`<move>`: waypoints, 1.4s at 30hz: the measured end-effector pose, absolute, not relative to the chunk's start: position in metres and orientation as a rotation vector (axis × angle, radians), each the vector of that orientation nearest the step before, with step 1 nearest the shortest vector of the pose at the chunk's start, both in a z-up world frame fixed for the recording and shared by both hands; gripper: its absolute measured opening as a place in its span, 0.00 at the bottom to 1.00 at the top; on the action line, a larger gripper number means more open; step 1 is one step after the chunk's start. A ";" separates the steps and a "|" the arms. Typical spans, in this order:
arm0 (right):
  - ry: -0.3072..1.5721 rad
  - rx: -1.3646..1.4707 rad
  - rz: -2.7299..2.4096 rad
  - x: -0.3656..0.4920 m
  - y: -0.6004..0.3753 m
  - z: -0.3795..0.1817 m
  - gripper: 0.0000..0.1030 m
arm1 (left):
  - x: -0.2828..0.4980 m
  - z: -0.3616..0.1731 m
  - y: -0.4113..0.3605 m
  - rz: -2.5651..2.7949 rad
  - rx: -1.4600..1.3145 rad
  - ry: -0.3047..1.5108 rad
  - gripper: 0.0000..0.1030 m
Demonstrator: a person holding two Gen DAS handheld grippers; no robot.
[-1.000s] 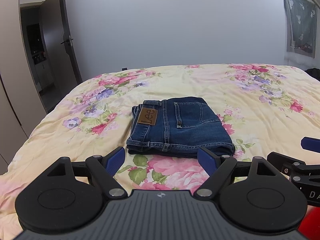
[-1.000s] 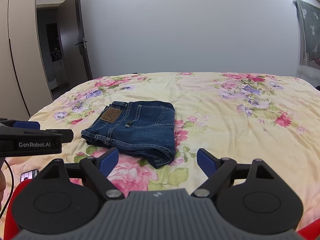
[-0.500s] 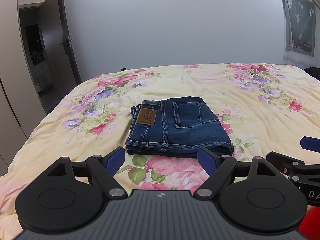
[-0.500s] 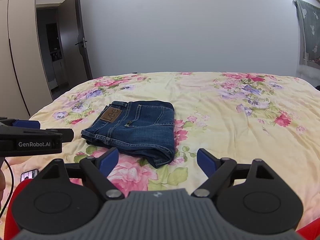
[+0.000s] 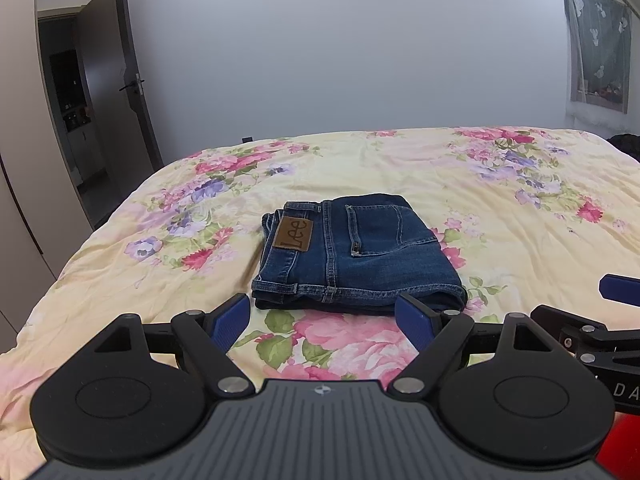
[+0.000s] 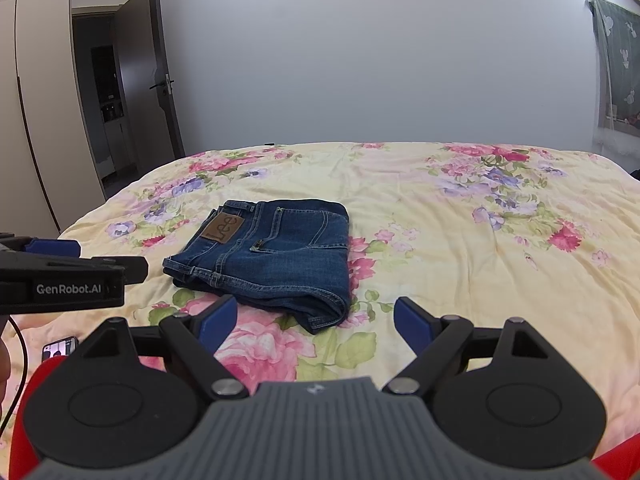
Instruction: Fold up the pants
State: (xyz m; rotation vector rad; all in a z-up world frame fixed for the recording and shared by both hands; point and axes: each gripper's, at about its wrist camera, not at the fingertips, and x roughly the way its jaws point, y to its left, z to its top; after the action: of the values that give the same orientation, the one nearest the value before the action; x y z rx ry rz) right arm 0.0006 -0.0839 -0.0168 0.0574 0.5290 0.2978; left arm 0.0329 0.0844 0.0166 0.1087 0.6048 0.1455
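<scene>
The blue jeans (image 5: 356, 252) lie folded into a compact rectangle on the floral bedspread (image 5: 500, 200), brown Lee patch up. They also show in the right wrist view (image 6: 268, 256). My left gripper (image 5: 325, 318) is open and empty, hovering just short of the jeans' near edge. My right gripper (image 6: 314, 322) is open and empty, near the jeans' front right corner. The left gripper's side (image 6: 68, 280) shows at the left of the right wrist view.
The bed fills the view, with a grey wall behind. A dark open door (image 5: 132, 100) stands at the far left. A curtained window (image 5: 596, 44) is at the far right. A phone (image 6: 60, 348) lies on the bed's near left.
Both grippers stay open and almost still. The left view has drifted very slightly. The jeans have not moved.
</scene>
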 end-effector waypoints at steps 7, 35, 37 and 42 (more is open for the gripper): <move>0.528 0.057 0.300 0.001 -0.084 -0.017 0.79 | 0.033 0.017 0.084 0.144 0.108 0.604 0.93; 0.528 0.062 0.294 -0.002 -0.083 -0.018 0.79 | 0.027 0.023 0.082 0.135 0.157 0.578 0.93; 0.529 0.064 0.293 -0.002 -0.083 -0.018 0.79 | 0.026 0.024 0.082 0.135 0.160 0.574 0.93; 0.530 0.066 0.291 -0.003 -0.084 -0.018 0.79 | 0.026 0.025 0.082 0.138 0.163 0.568 0.93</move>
State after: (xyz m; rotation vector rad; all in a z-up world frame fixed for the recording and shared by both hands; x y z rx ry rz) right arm -0.0030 -0.0843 -0.0177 0.0660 0.5302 0.2912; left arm 0.0257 0.0817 0.0250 0.1625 0.5683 0.1382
